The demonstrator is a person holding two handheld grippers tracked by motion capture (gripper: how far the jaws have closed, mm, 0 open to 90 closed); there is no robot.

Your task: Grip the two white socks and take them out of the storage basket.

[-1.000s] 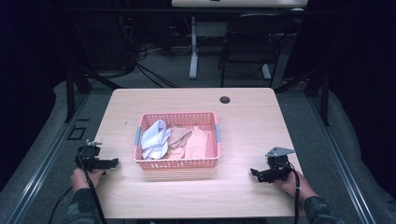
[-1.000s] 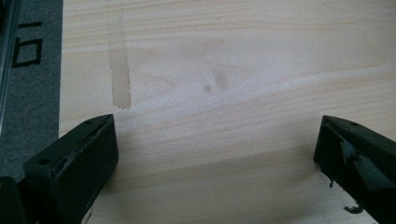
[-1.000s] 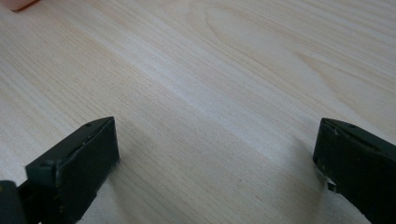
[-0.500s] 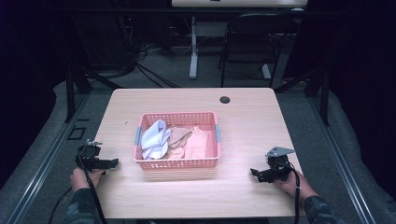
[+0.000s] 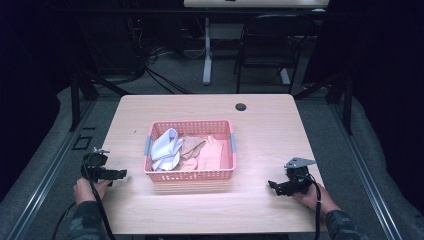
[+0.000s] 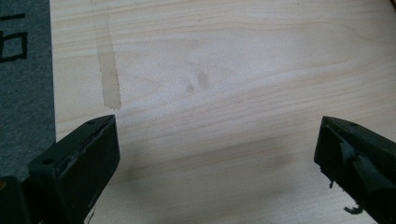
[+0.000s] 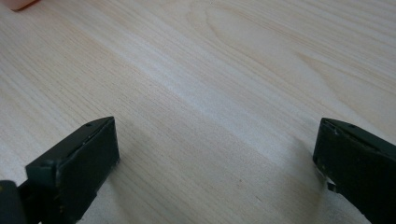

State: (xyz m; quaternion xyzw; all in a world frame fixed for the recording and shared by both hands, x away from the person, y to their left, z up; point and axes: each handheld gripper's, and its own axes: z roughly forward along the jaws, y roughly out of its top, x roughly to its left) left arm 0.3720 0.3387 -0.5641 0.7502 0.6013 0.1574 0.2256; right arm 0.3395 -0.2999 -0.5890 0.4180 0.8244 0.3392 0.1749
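Observation:
A pink plastic basket (image 5: 192,175) sits at the middle of the wooden table (image 5: 260,130). Inside it lie a white cloth (image 5: 166,147) on the left and beige and pink cloths (image 5: 205,152) on the right. My left gripper (image 5: 119,174) rests low near the table's left front edge, left of the basket, jaws wide apart over bare wood (image 6: 215,140). My right gripper (image 5: 274,186) rests near the front right, right of the basket, also open over bare wood (image 7: 215,135). Nothing is between either pair of jaws.
A small black round grommet (image 5: 241,106) is set in the table near the far edge. Beyond the table stand a dark chair (image 5: 267,45) and a desk leg (image 5: 207,50) with cables on the floor. Grey floor (image 6: 23,84) lies past the table's left edge.

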